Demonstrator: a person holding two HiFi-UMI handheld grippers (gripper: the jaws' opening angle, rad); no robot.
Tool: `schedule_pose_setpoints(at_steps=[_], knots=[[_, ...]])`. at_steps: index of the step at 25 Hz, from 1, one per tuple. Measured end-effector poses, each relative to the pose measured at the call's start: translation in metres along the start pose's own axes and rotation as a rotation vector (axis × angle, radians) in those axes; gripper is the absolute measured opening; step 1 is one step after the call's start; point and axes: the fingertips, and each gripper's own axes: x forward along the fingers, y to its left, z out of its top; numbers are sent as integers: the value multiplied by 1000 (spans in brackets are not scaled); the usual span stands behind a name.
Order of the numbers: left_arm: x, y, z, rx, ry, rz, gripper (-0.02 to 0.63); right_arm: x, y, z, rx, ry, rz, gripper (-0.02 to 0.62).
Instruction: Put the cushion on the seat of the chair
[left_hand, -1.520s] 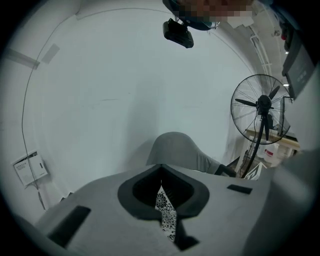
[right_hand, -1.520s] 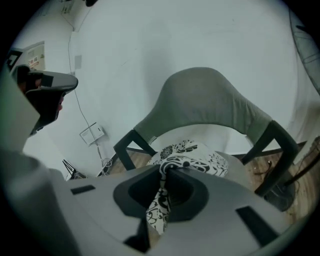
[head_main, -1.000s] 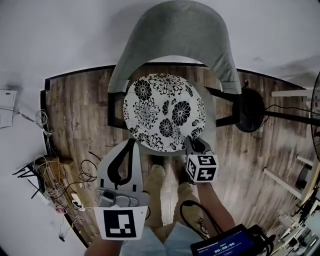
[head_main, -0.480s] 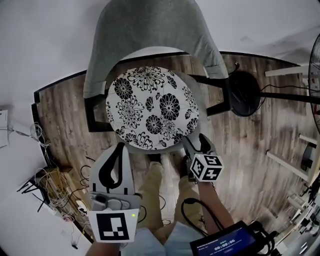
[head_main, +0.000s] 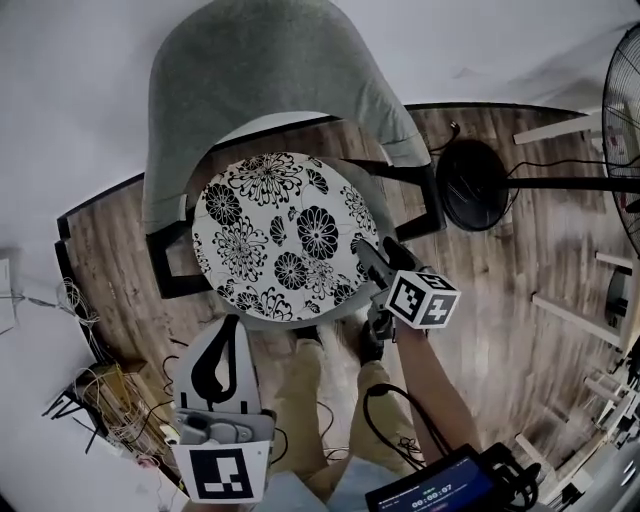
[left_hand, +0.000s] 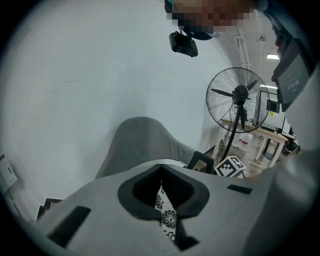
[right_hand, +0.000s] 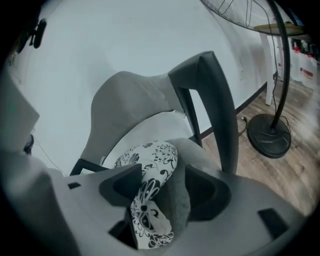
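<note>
The round black-and-white floral cushion (head_main: 280, 235) lies flat on the seat of the grey chair (head_main: 260, 90). My right gripper (head_main: 375, 262) is at the cushion's near right rim. In the right gripper view the cushion's edge (right_hand: 150, 170) and the grey seat rim (right_hand: 181, 200) run between the wide jaws, which are closing slightly; the pads do not press on them. My left gripper (head_main: 232, 322) hangs in front of the chair, short of the cushion, its tips together and nothing in it. Its own view shows a sliver of the cushion (left_hand: 165, 210) through the slit.
A standing fan (left_hand: 240, 95) with a round black base (head_main: 475, 185) is to the chair's right. The chair's dark armrest post (right_hand: 215, 100) rises beside the right gripper. Tangled cables (head_main: 100, 400) lie at the left by the wall. The person's legs (head_main: 310, 380) stand before the chair.
The right gripper's jaws have opened off the cushion's near edge, and it has rolled and shifted right. The left gripper has sunk lower in view. The cushion stays on the seat.
</note>
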Motion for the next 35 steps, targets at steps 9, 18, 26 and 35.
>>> schedule_pose_setpoints(at_steps=[9, 18, 26, 35], knots=[[-3, 24, -7, -5, 16, -3, 9, 7, 8, 29, -534, -93, -305, 22], [-8, 29, -24, -19, 46, 3, 9, -17, -13, 3, -564, -34, -410, 201], [-8, 19, -23, -24, 31, -5, 9, -42, -1, -81, -328, 53, -291, 150], [-14, 9, -27, -4, 40, -23, 9, -16, 7, -160, 32, 181, -190, 161]])
